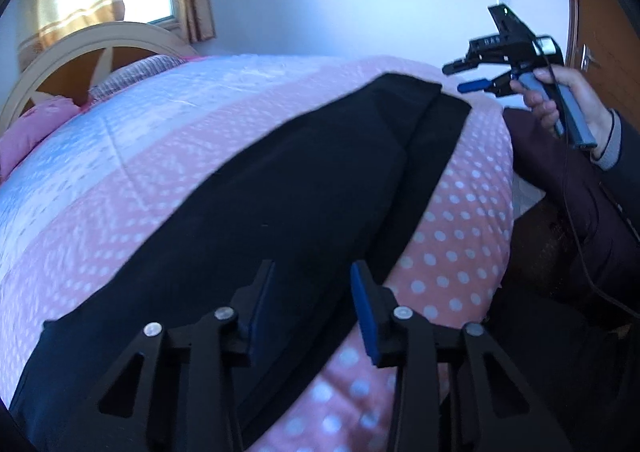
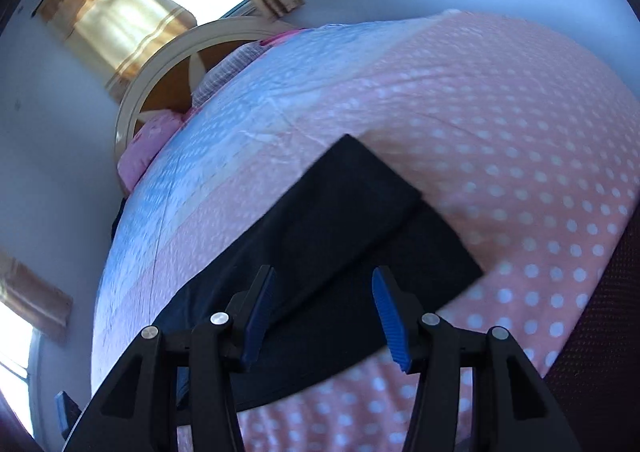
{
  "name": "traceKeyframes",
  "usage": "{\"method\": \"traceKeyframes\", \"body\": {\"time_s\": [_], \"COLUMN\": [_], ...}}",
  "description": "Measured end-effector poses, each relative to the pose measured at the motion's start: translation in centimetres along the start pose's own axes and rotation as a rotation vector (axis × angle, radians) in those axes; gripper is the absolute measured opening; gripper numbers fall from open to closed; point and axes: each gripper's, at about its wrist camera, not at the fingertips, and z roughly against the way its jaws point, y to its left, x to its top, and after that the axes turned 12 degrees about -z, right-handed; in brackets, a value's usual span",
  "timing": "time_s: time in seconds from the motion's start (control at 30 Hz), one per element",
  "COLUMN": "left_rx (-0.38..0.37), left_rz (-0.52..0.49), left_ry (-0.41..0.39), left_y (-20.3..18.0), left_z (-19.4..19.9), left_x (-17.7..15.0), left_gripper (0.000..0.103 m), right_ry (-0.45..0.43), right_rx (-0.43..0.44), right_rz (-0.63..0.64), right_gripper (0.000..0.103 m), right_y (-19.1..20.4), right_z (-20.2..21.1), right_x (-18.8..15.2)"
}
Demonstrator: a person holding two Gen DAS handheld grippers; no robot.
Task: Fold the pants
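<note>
While no readable writing shows, black pants (image 1: 288,188) lie flat on the dotted bedspread (image 1: 460,220) under both empty, spread-wide grippers: left gripper (image 1: 312,308), right gripper (image 2: 324,312).

The pants (image 1: 280,204) are black and lie flat, stretched diagonally from lower left to upper right of the left wrist frame, one leg stacked on the other, the hem ends slightly offset.
</note>
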Motion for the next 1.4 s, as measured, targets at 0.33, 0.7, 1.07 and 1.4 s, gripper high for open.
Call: {"method": "traceKeyframes", "body": {"time_s": [0.33, 0.7, 1.07, 1.4], "left_rx": [0.006, -0.001, -0.022, -0.067], "left_rz": [-0.01, 0.014, 0.051, 0.051], "left_ry": [0.061, 0.074, -0.014, 0.038], "left_y": [-0.3, -0.2, 0.6, -0.8], "left_z": [-2.0, -2.6, 1.2, -0.7], "left_x": [1.2, 2.1, 2.3, 0.3], "left_gripper": [0.025, 0.005, 0.004, 0.004], "right_ry": [0.02, -0.043, -0.104, -0.062], "right_rx": [0.035, -0.012, 0.036, -0.001], "right_rz": [-0.057, -0.079, 0.005, -0.03], "right_gripper": [0.052, 0.005, 0.005, 0.005], "right_y": [-2.7, -3.3, -2.5, -6.2], "right_z": [-3.0, -4.4, 0.3, -0.2], "right_x": [1.7, 4.2, 3.3, 1.3]}}
